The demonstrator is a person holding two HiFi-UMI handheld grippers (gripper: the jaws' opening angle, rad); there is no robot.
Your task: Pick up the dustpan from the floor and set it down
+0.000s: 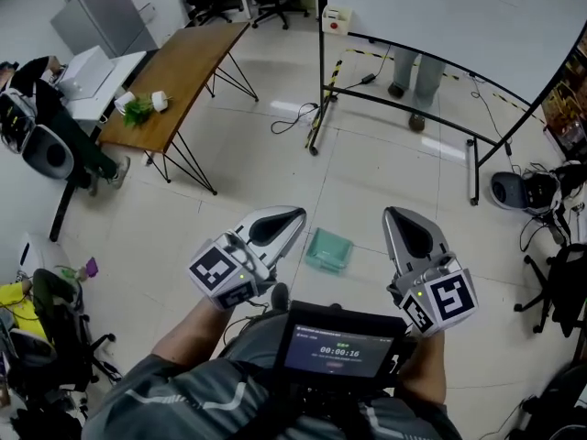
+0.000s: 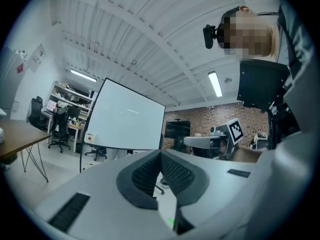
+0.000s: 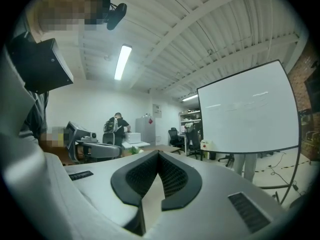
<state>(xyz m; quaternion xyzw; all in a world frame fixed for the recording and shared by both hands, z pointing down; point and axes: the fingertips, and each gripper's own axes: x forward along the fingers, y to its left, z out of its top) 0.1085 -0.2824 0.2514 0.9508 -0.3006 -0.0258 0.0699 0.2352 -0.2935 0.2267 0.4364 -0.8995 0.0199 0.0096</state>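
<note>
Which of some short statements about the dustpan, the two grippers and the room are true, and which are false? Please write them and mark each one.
1. In the head view, the dustpan lies on the floor between the left gripper and the right gripper. True.
2. The left gripper holds the dustpan. False: its jaws are together on nothing, and the dustpan lies untouched on the floor.
3. The right gripper is shut and empty. True.
4. The dustpan is red. False: it is pale green.
5. A person's legs show below the whiteboard. True.
</note>
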